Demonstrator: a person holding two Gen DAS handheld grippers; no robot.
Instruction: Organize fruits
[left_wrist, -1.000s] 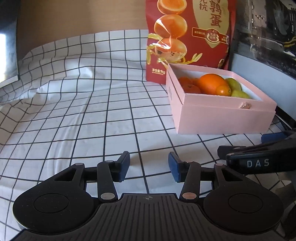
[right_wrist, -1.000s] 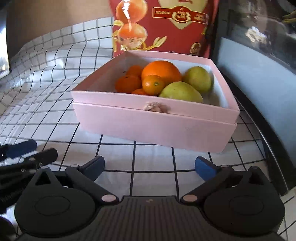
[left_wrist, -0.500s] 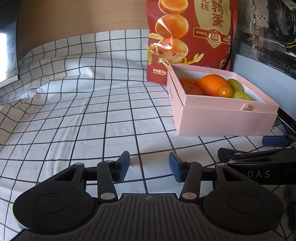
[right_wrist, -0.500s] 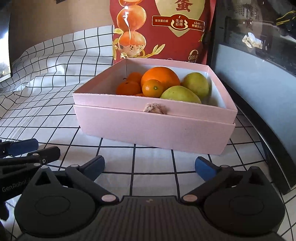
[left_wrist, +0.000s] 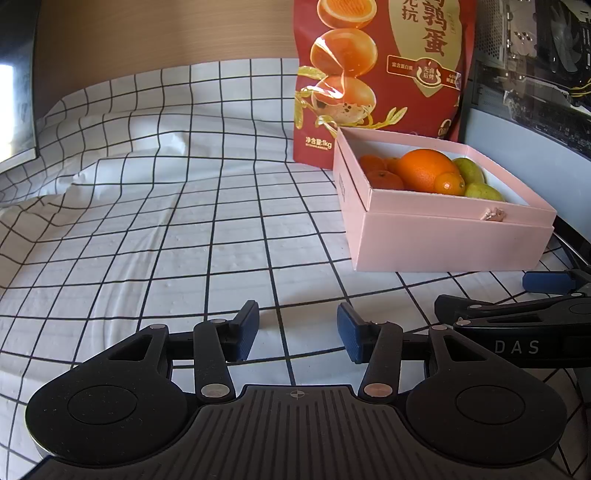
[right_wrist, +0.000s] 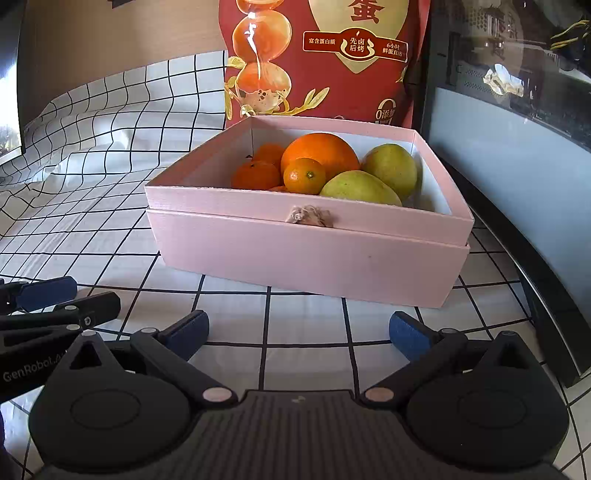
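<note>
Checked white cloth (left_wrist: 147, 229) covers my whole work surface, rumpled toward the far left. Nearest me, the left gripper (left_wrist: 297, 328) has its fingers part-spread with nothing between them; the right gripper (right_wrist: 297, 334) beside it is spread wider, also empty. Just beyond sits the pink box (right_wrist: 303, 254), holding a big orange (right_wrist: 319, 153), a small orange (right_wrist: 303, 175), tangerines (right_wrist: 255, 175) and two pears (right_wrist: 389, 166). Behind it stands a red snack bag (right_wrist: 325, 59).

My worry: the fruit is heaped tight, so a reach for the small orange could nudge its neighbours over the rim. The loose cloth could let the light box slide, and the bag looks easy to topple.
</note>
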